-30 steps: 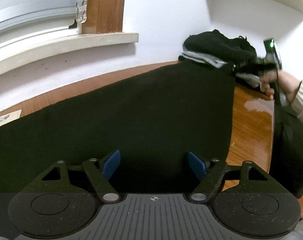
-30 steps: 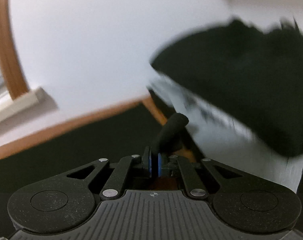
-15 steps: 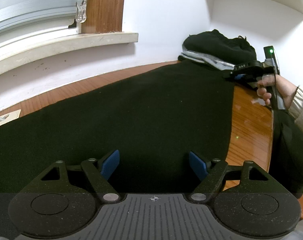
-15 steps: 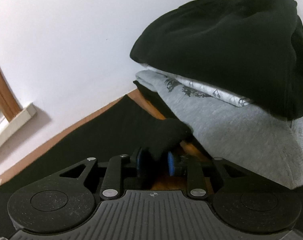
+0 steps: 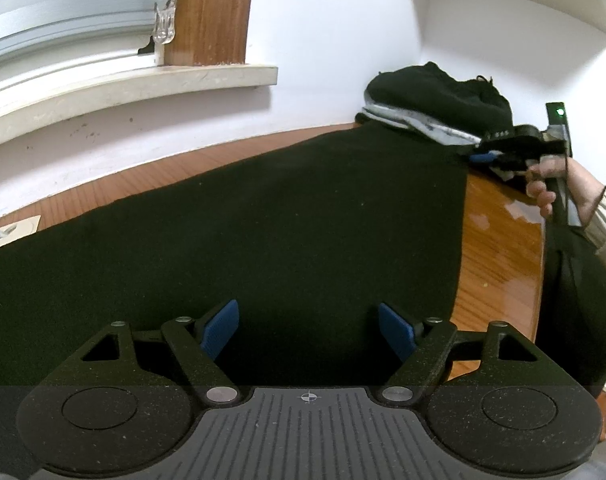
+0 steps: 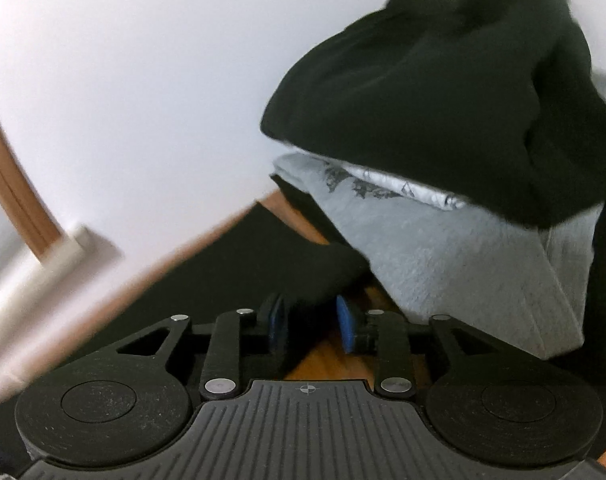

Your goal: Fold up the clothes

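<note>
Black flat fabric sheet (image 5: 263, 232) covers wooden tabletop (image 5: 499, 248); its corner lies between half-open right tongs (image 6: 309, 320); left tongs (image 5: 309, 330) wide, empty.

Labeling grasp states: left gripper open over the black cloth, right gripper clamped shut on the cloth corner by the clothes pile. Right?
Not quite. The right gripper isn't clamped: the right wrist view shows its jaws parted, the corner of the black cloth lying loose between them. The left gripper is open over the cloth, and the clothes pile is beside the corner, as you said.
</note>
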The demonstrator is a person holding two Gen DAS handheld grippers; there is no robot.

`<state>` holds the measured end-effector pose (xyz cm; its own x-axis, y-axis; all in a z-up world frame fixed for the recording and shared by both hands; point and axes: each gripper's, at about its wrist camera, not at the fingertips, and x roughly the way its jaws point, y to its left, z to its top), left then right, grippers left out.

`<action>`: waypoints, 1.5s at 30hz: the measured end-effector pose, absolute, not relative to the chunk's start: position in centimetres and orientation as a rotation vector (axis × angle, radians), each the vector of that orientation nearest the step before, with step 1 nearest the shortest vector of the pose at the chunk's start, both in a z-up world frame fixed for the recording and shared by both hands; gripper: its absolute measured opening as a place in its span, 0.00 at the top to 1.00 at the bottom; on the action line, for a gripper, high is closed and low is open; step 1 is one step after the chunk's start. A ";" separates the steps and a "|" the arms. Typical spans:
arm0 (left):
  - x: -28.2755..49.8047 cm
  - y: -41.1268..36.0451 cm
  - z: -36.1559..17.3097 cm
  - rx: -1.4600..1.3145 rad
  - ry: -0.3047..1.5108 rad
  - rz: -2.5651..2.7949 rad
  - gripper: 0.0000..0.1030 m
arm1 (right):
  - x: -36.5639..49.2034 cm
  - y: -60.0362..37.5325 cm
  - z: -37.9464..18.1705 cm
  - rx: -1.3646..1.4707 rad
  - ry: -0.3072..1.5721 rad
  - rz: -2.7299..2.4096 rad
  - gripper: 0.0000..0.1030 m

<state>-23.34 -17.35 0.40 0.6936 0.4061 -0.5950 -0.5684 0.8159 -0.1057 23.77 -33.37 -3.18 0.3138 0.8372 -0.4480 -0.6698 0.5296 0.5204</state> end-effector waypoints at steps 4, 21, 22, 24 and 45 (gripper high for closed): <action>-23.4 -17.3 0.4 -0.294 0.588 0.551 0.21 | 24.2 -32.8 -3.1 0.284 0.771 1.004 0.77; -23.7 -17.2 0.5 -0.331 0.560 0.560 0.20 | 19.4 -27.1 1.5 0.169 0.668 1.122 0.96; -23.9 -17.0 0.5 -0.343 0.552 0.567 0.20 | 18.2 -26.3 2.3 0.161 0.652 1.160 0.96; -24.5 -16.5 0.5 -0.381 0.527 0.582 0.20 | 15.3 -24.8 3.7 0.140 0.622 1.244 0.96; -29.1 -12.4 0.7 -0.691 0.317 0.639 0.01 | -8.0 -21.1 1.4 -0.345 0.514 1.744 0.91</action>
